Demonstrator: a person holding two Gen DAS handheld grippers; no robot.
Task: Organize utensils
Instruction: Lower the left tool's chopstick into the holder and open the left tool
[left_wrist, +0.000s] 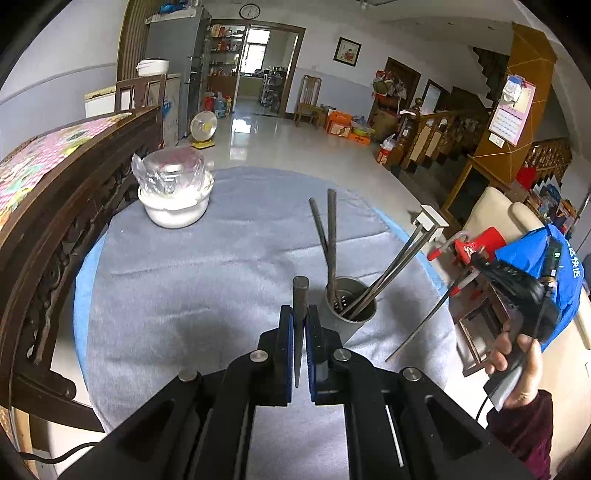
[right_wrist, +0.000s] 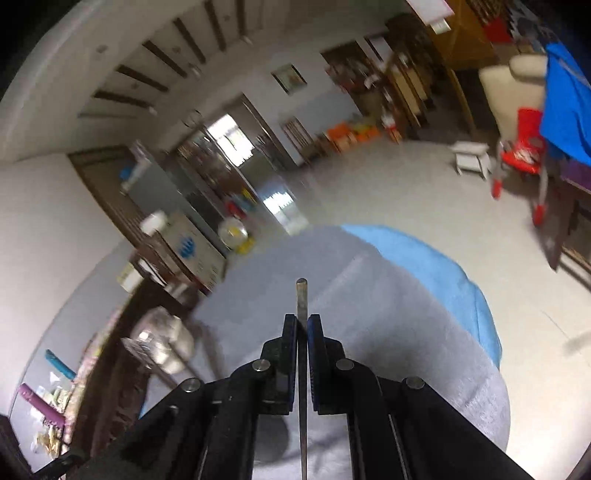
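The left gripper (left_wrist: 299, 314) is clamped on a chopstick (left_wrist: 300, 295) above the cloth (left_wrist: 184, 277); just right stands the cup (left_wrist: 350, 310) holding four chopsticks (left_wrist: 332, 236), near the cloth's right edge; the right gripper (right_wrist: 303, 325) pinches another chopstick (right_wrist: 301, 299), aloft.

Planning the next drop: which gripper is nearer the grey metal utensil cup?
Left. The left gripper sits beside the grey metal utensil cup; the right gripper hovers off the table's right edge.

Grey cloth (left_wrist: 184, 280) over blue; dark chopsticks (left_wrist: 331, 236); grey holder (left_wrist: 351, 314); bowl (left_wrist: 173, 210) seemingly white.
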